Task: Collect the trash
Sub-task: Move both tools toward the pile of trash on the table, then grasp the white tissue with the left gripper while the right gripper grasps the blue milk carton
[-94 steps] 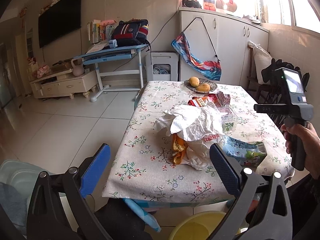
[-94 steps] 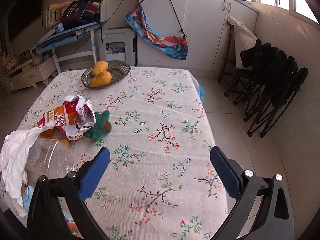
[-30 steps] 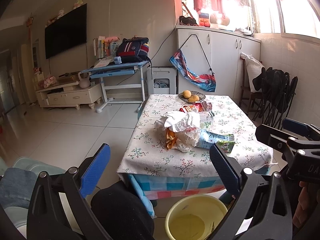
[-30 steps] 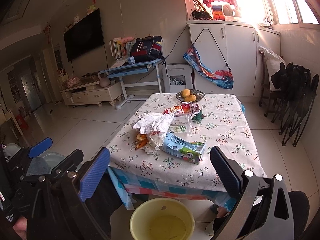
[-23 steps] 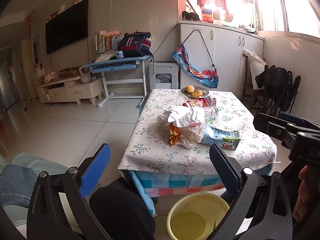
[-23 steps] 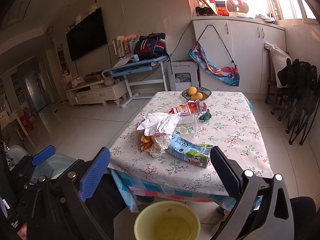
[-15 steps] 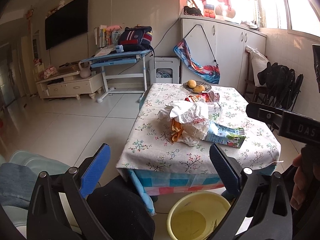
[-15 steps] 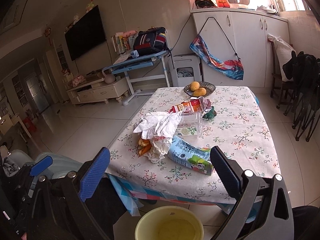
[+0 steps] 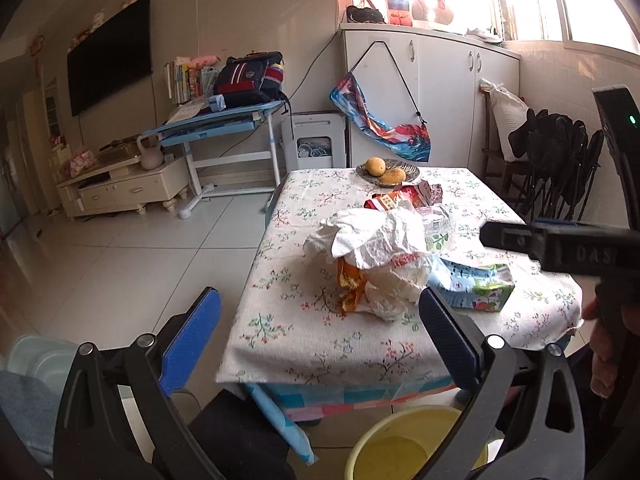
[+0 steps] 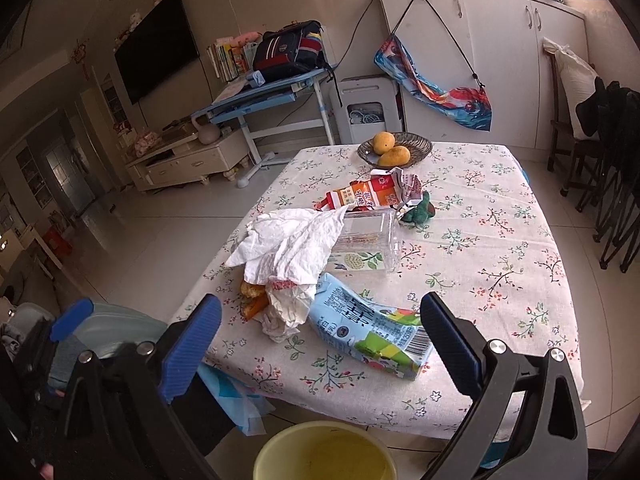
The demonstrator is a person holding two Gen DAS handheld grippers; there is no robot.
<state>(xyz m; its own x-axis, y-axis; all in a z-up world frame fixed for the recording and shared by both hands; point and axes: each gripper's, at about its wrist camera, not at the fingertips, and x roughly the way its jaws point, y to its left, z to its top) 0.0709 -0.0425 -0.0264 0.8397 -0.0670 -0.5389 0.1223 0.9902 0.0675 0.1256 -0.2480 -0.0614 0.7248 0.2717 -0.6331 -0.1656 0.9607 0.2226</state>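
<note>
Heaped near the front edge of the table [image 10: 500,264]: crumpled white paper [image 10: 288,248] draped over a thin plastic bag [image 10: 286,312] with orange scraps [image 10: 252,300] poking out beneath. Just beside the heap, toward the table's front corner, a flattened blue-and-green milk carton [image 10: 372,332] lying on its side. Behind the paper, touching it, a clear plastic box [image 10: 368,240] tipped on its side, with a green label showing through. Farther back on the table, a torn red-and-orange snack packet [image 10: 372,194], and next to that a small green toy [image 10: 418,210]. At the table's far end, a dark woven bowl [image 10: 416,148] holding two yellow-orange fruits [image 10: 394,156]. On the floor below the table's front edge, a yellow bucket [image 10: 324,452], open-topped. Left hand-held gripper [image 9: 316,332] spread wide, nothing between its blue pads, hovering short of the table's front edge, aimed at the heap. Right hand-held gripper [image 10: 318,332] likewise spread wide and holding nothing, hanging above the bucket with the carton's end near its right pad; in the left wrist view, only its black body [image 9: 560,244] visible off the table's right side.
</note>
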